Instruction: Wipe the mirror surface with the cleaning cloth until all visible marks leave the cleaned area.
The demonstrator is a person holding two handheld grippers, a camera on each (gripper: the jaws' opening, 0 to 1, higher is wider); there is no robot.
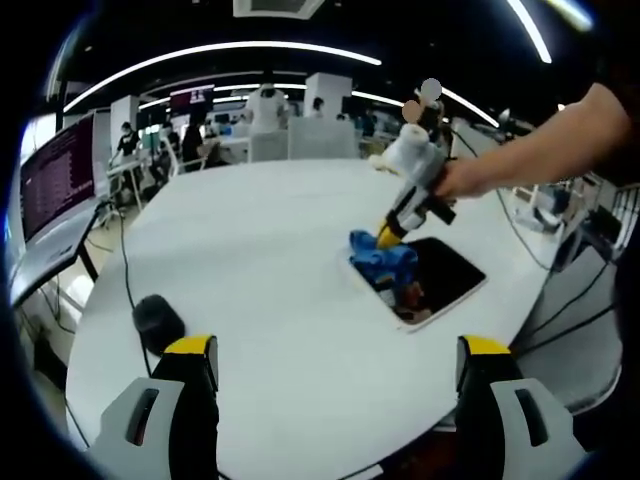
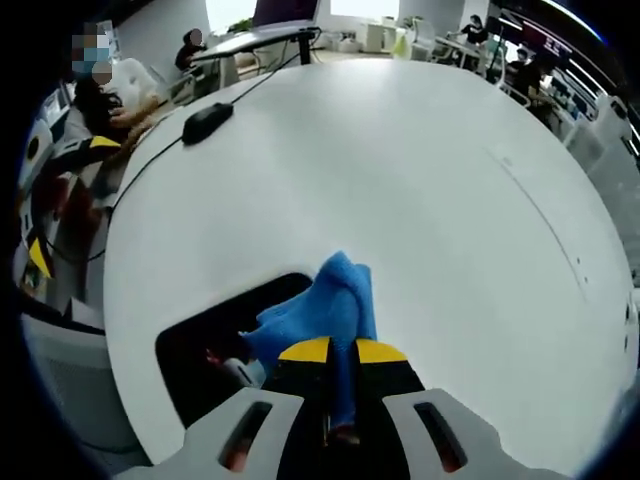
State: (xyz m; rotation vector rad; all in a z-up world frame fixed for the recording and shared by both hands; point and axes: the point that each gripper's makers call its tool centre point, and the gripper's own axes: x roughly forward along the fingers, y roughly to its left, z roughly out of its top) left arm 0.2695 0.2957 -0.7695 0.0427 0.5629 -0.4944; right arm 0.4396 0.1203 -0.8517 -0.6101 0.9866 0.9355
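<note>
The tabletop [image 2: 420, 180] is smooth white laminate with a soft matt sheen. The mirror [image 1: 440, 270] lying on it is dark, glossy glass in a thin pale frame. The cleaning cloth [image 2: 325, 305] is blue, soft and nubbly, like microfibre. The right gripper [image 2: 343, 352] looks like hard plastic, grey and black with yellow tips. Far left lies a matt black mouse [image 1: 158, 318].

- Even, bright light is cast from long ceiling strip lights [image 1: 230, 50], which are bent into arcs by the fisheye lens.
- The white table [image 1: 270, 250] is rendered almost shadowless, with mild glare.
- Soft blur is seen throughout; the distant background is smeared and compressed near the edges.
</note>
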